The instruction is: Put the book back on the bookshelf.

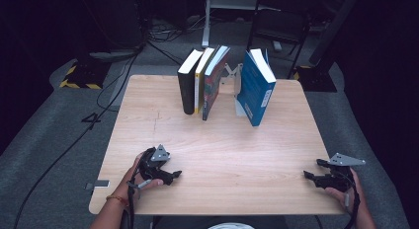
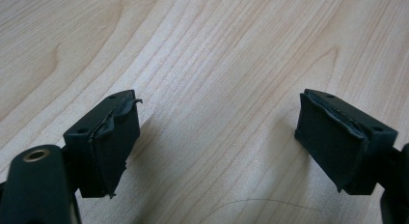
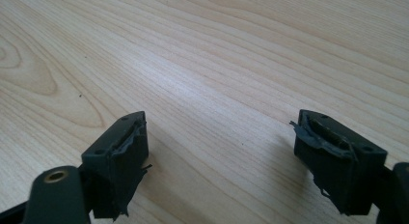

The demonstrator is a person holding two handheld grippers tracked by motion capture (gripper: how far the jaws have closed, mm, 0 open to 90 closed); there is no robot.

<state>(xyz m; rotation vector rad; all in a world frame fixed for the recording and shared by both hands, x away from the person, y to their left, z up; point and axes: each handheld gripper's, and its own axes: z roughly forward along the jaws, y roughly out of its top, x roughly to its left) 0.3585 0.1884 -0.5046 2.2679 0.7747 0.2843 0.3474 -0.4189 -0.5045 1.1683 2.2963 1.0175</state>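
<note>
Pale wooden table (image 1: 212, 155) on grey carpet (image 1: 54, 140), black cables (image 1: 106, 86) and dark stands (image 1: 81, 73) behind.

Four upright books (image 1: 217, 81), one metal bookend (image 1: 236, 81), one wooden table (image 1: 222, 150), two grippers (image 1: 170, 175)

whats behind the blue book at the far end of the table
Behind the blue book a white metal bookend shows at its left, on the table. The book covers the rest of the bookend, so how it meets the book cannot be seen.

The left tongs (image 2: 217, 137) gape wide over bare wooden table (image 2: 217, 50), nothing between.
</note>
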